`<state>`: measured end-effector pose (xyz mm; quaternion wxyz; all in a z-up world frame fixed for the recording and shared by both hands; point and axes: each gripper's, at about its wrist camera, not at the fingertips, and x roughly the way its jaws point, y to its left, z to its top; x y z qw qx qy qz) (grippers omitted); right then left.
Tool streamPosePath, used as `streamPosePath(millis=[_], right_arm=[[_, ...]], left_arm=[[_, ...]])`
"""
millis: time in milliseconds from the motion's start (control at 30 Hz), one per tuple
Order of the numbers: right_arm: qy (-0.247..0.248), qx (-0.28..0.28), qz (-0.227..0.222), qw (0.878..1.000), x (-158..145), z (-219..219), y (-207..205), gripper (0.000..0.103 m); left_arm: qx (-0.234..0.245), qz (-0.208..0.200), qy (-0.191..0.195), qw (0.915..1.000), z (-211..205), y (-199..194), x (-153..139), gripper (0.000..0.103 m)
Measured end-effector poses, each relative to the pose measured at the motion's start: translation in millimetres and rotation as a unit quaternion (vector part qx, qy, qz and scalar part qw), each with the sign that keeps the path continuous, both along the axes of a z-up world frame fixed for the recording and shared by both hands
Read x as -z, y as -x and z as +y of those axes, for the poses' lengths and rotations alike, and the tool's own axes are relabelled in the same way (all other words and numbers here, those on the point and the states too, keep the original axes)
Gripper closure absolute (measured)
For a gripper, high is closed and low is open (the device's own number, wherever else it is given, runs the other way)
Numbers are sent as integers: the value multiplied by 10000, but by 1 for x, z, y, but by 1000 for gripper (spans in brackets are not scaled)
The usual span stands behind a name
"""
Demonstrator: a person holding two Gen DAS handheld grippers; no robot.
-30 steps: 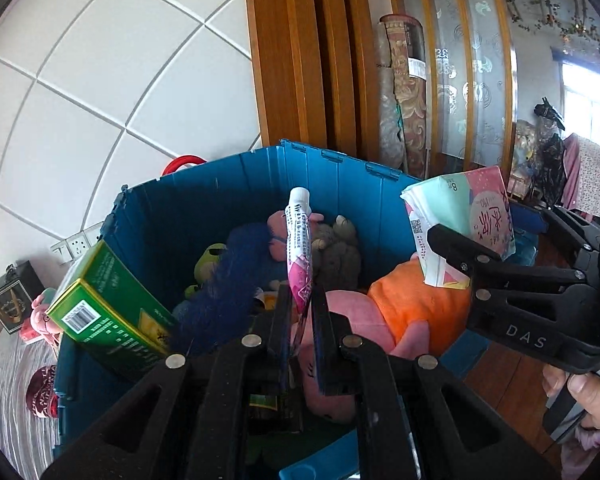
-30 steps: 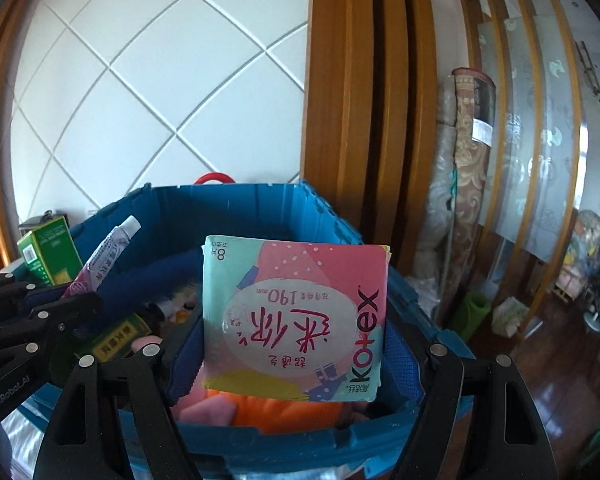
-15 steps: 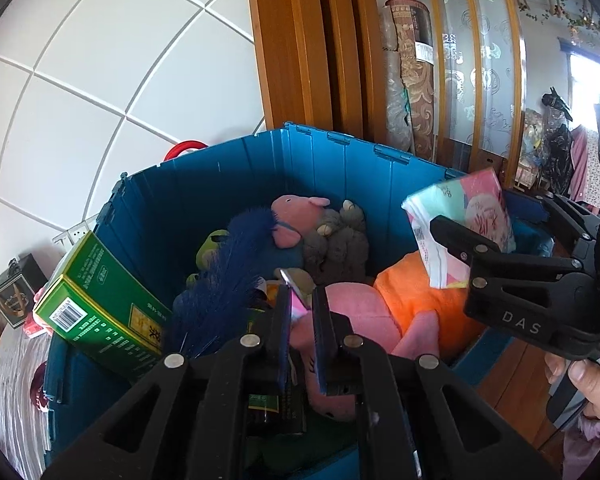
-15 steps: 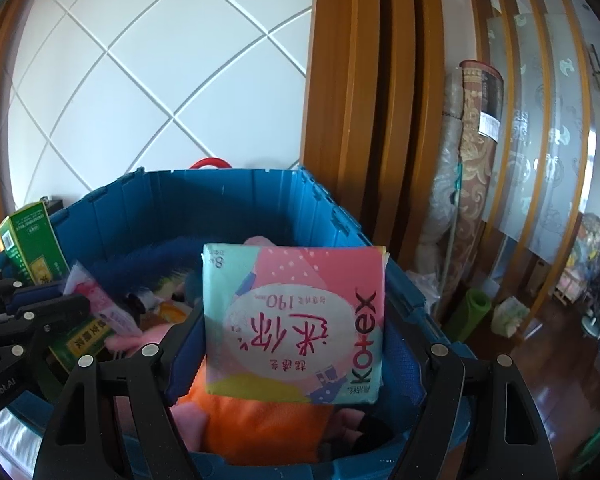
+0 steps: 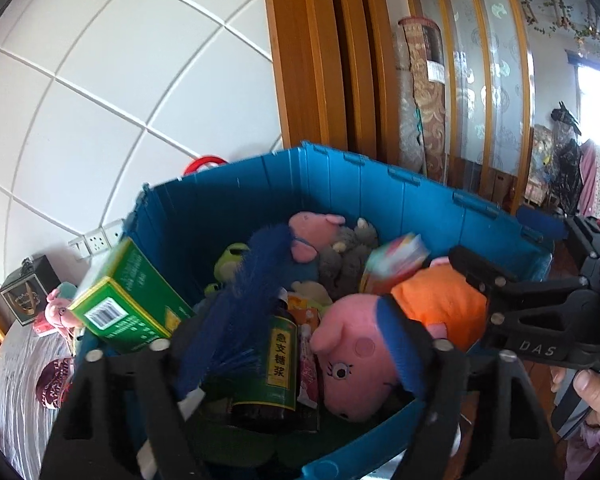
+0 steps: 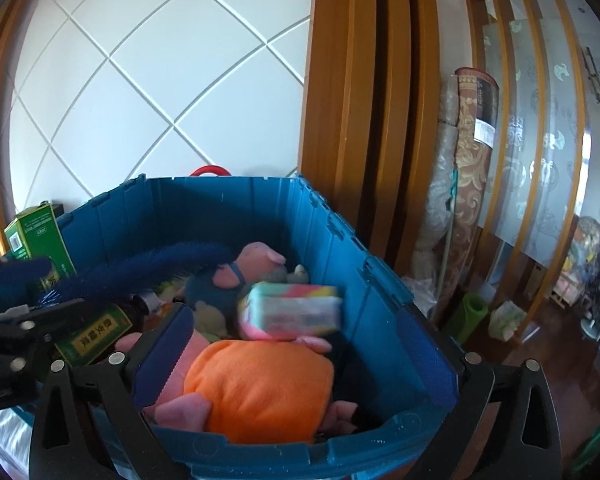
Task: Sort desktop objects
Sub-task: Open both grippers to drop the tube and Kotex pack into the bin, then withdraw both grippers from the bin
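Pastel pad packet (image 6: 290, 311), blurred, loose over blue bin (image 6: 236, 204), both hand-held grippers opening, empty

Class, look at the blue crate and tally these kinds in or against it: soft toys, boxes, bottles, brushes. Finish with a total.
Soft toys: 4 clearly seen (pig in orange, pig in blue, grey toy, green frog)
Boxes: 1 (green box)
Bottles: 1 (brown bottle)
Brushes: 1 (blue feather brush)
Total: 7
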<state>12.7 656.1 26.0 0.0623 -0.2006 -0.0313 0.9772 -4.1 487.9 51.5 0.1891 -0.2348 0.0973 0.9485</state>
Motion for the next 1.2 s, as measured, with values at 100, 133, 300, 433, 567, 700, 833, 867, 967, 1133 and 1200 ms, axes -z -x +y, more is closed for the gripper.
streamPosePath(millis=[100,133,300,433,567,700,833,867,967,1133,1200], right_arm=[[8,-50,11,10000,-1,-3,-4,1],[13,-79,25,10000,-3,-4,-5,0],[8,-161,84,9998,-9,-17,-13,0],[-47,-212,115,9997,-17,-34,-24,0],[-77,-221,63,9997,-25,-53,-37,0],[-9,-117,-267,9996,-31,-73,-47,0],[-29,-15,-434,9991,-35,-92,-58,0],[-56,46,-458,9989,-35,-97,-62,0],[-128,121,-560,9983,-36,-108,-69,0],[-109,289,-618,9976,-37,-121,-81,0],[-136,302,-610,9976,-39,-124,-86,0]], left_arm=[[-100,197,-87,9997,-10,-9,-9,21],[-168,239,-119,9995,-15,-12,-11,21],[-478,398,-401,9973,-42,-25,-23,0],[-672,537,-584,9946,-63,-37,-35,0],[-739,260,-561,9953,-79,-41,-36,0],[-609,-22,-577,9965,-95,-49,-36,0],[-637,-47,-463,9969,-105,-61,-39,0],[-611,-63,-456,9971,-108,-64,-39,0],[-608,-112,-479,9969,-114,-70,-40,0],[-604,-193,-494,9968,-124,-79,-39,0],[-601,-204,-514,9967,-127,-82,-39,0]])
